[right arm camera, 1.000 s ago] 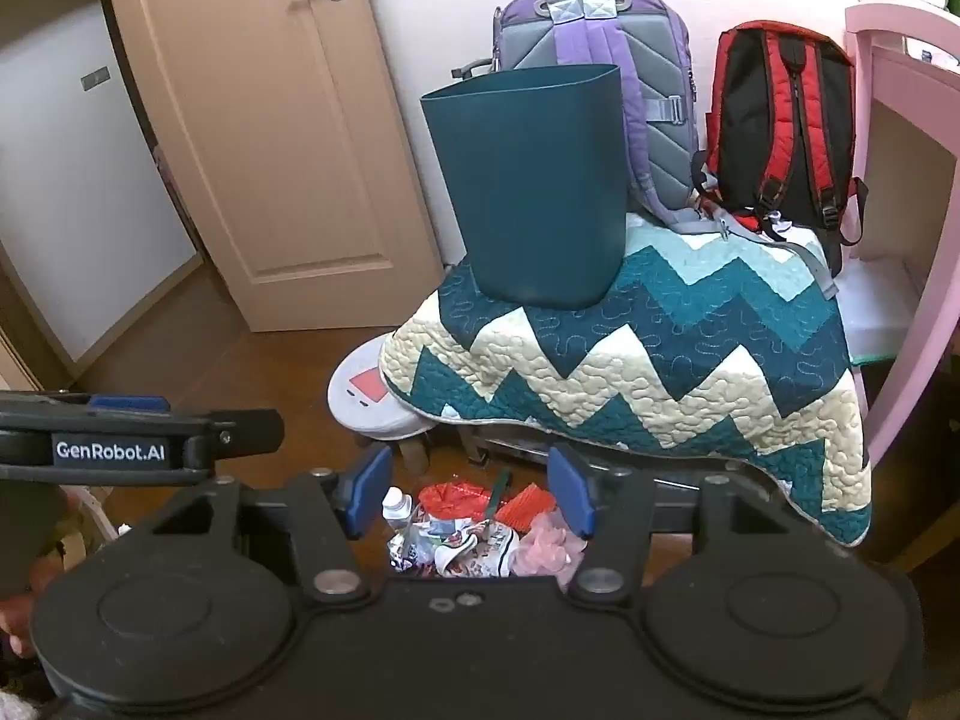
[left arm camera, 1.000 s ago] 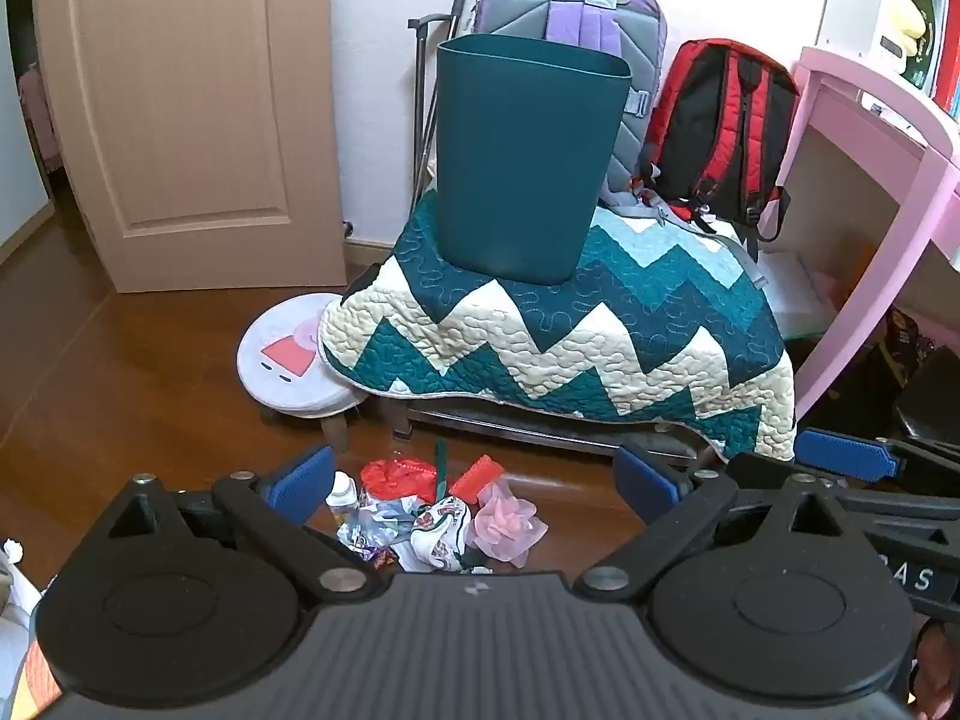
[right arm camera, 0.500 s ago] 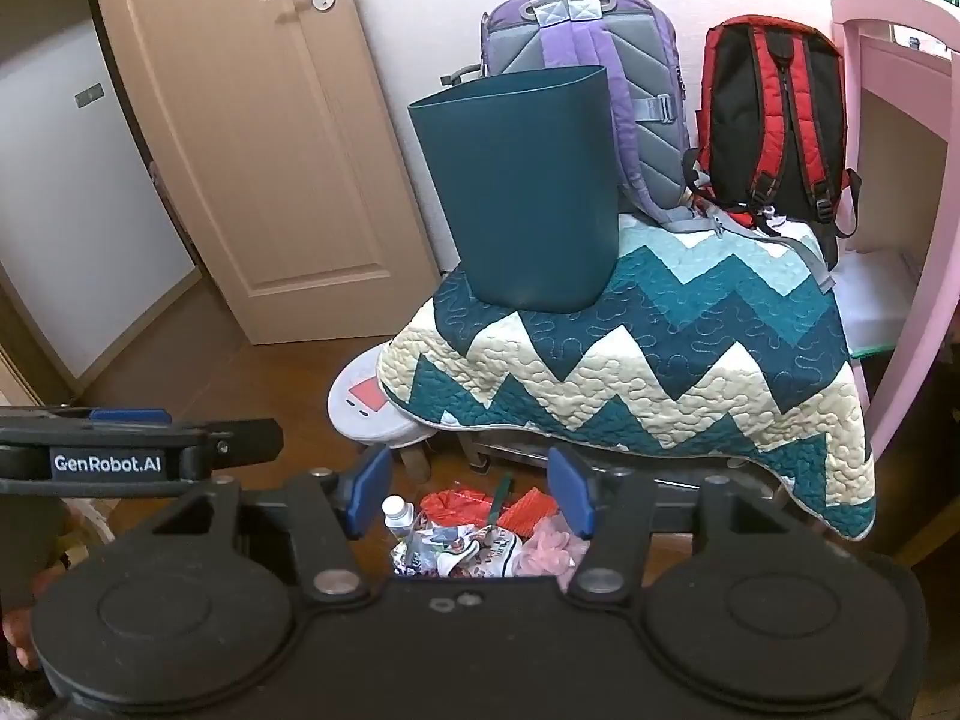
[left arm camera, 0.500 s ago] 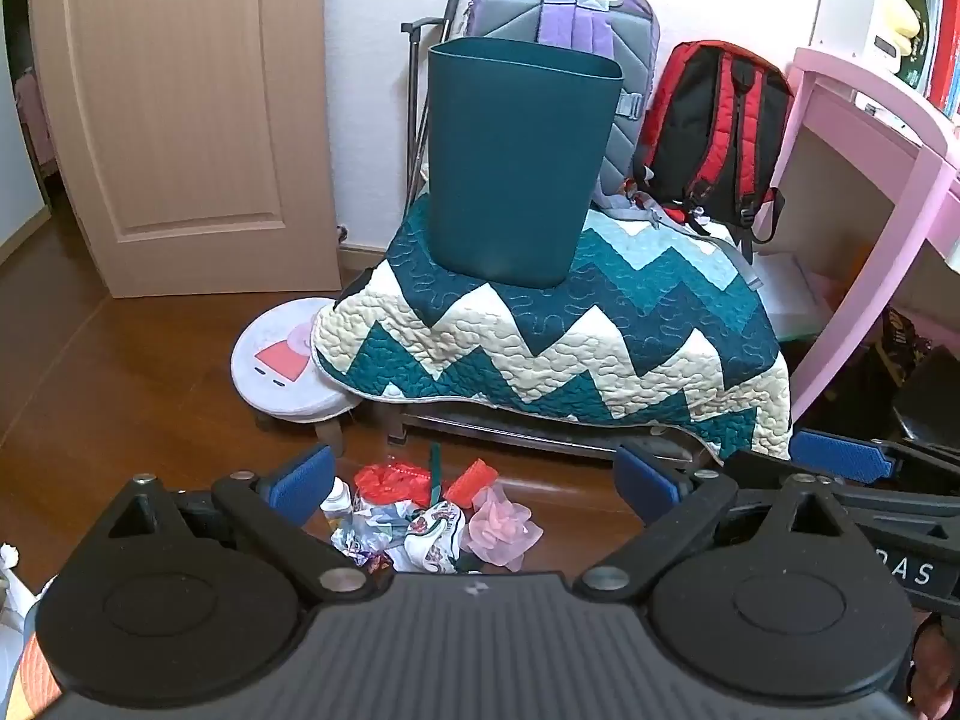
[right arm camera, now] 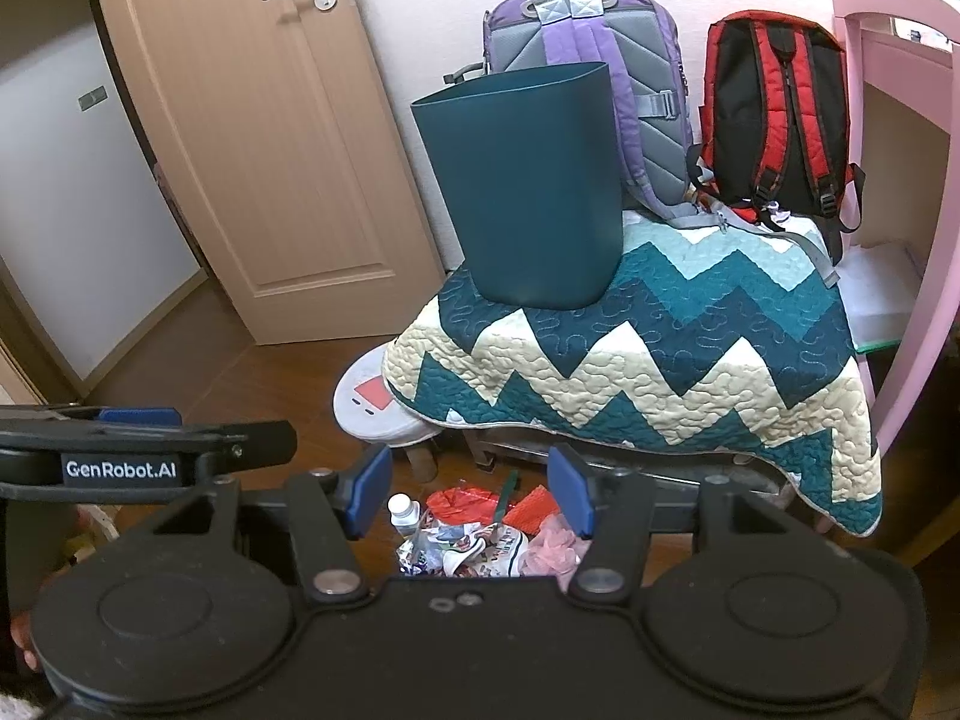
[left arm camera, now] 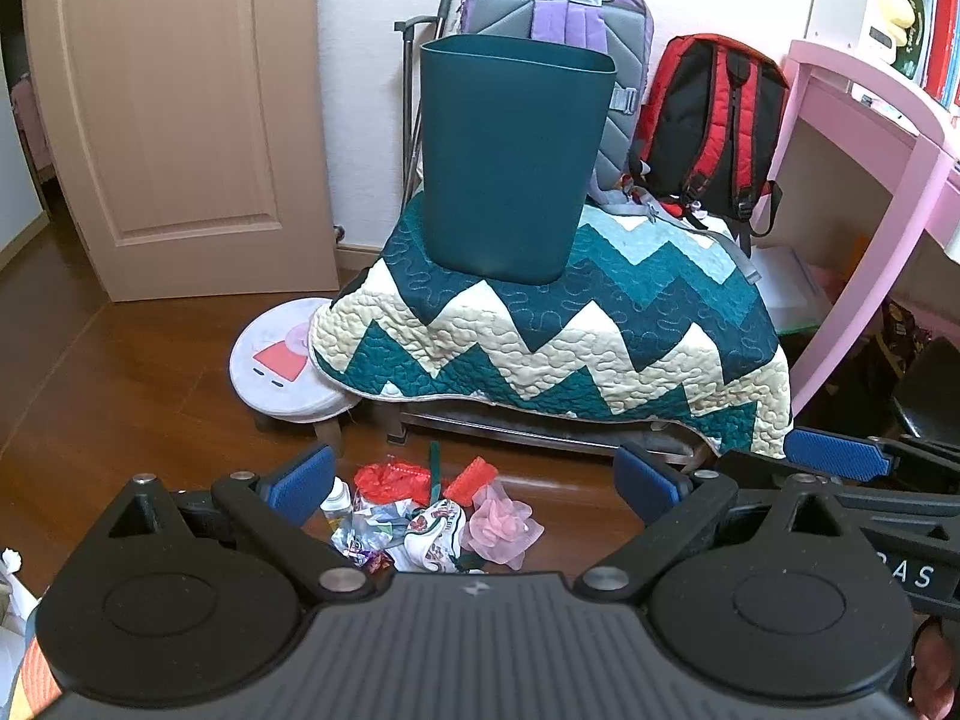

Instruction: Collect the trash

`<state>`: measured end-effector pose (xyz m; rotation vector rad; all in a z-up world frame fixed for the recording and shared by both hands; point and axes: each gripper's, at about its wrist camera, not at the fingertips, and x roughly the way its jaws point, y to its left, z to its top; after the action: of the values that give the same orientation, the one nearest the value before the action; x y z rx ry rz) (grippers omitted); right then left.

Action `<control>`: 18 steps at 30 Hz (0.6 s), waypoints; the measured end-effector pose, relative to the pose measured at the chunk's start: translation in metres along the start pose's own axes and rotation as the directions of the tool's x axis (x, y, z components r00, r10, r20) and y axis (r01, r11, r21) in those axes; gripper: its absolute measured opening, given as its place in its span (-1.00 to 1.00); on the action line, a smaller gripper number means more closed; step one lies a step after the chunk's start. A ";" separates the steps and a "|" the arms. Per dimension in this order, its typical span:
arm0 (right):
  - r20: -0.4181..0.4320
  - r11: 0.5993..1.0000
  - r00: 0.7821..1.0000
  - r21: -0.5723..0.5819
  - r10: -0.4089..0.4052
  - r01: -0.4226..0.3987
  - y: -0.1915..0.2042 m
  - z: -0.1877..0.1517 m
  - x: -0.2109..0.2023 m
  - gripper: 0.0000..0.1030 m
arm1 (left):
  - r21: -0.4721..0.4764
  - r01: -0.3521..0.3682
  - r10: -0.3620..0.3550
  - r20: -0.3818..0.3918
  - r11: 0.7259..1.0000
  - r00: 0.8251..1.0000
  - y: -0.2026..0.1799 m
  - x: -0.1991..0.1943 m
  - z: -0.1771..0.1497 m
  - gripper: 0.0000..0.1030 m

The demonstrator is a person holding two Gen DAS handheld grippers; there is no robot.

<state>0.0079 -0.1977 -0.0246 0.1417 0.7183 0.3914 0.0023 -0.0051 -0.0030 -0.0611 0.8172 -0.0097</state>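
A pile of trash (left arm camera: 429, 516) lies on the wooden floor in front of a low bench: a small white bottle (left arm camera: 335, 495), red wrappers (left arm camera: 384, 476), crumpled printed paper and a pink tissue (left arm camera: 501, 531). It also shows in the right wrist view (right arm camera: 480, 531). A dark teal bin (left arm camera: 510, 156) stands upright on the quilt-covered bench (left arm camera: 600, 336); it shows in the right wrist view too (right arm camera: 528, 186). My left gripper (left arm camera: 474, 480) is open and empty above the pile. My right gripper (right arm camera: 471, 486) is open and empty above the same pile.
A purple backpack (left arm camera: 558, 12) and a red-black backpack (left arm camera: 714, 120) lean behind the bin. A round white stool (left arm camera: 282, 366) stands left of the bench. A wooden door (left arm camera: 168, 108) is at the left, a pink desk (left arm camera: 870, 138) at the right.
Both grippers have drifted slightly back and up; the trash pile and bench sit a little lower and farther in both views. Both stay open and empty.
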 end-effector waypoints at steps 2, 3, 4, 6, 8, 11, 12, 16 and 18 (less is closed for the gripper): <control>0.000 1.000 1.000 -0.005 0.000 0.000 0.000 0.000 0.000 0.12 | 0.001 0.003 -0.003 0.000 1.000 1.000 0.000 0.000 0.000 0.94; 0.000 1.000 1.000 -0.008 -0.001 0.001 0.001 0.000 0.000 0.12 | 0.002 0.005 -0.005 0.001 1.000 1.000 -0.001 0.000 -0.001 0.94; 0.000 1.000 1.000 -0.009 -0.001 0.001 0.000 0.000 0.000 0.12 | 0.003 0.004 -0.004 0.002 1.000 1.000 -0.002 0.000 -0.002 0.94; 0.000 1.000 1.000 -0.008 -0.001 0.001 0.001 0.000 0.000 0.12 | 0.001 0.007 -0.007 0.003 1.000 1.000 -0.001 0.000 -0.001 0.94; 0.001 1.000 1.000 -0.008 -0.002 0.002 0.002 0.000 0.000 0.12 | 0.000 0.007 -0.007 0.004 1.000 1.000 -0.001 0.000 -0.001 0.94; 0.002 1.000 1.000 -0.010 -0.001 0.001 0.000 0.001 -0.002 0.12 | 0.000 0.007 -0.007 0.004 1.000 1.000 -0.001 -0.001 -0.001 0.94; 0.003 1.000 1.000 -0.011 -0.002 0.002 0.000 0.001 -0.003 0.12 | -0.001 0.007 -0.007 0.004 1.000 1.000 -0.002 -0.001 0.000 0.94; 0.005 1.000 1.000 -0.015 0.000 0.000 0.002 0.001 -0.004 0.12 | 0.001 0.007 -0.007 0.005 1.000 1.000 -0.002 -0.001 -0.001 0.94; 0.007 1.000 1.000 -0.018 0.002 -0.002 0.002 0.001 -0.005 0.12 | -0.002 0.007 -0.007 0.009 1.000 1.000 -0.002 -0.001 0.000 0.94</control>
<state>0.0046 -0.1975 -0.0206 0.1263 0.7080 0.3992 0.0010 -0.0067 -0.0020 -0.0654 0.8080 -0.0152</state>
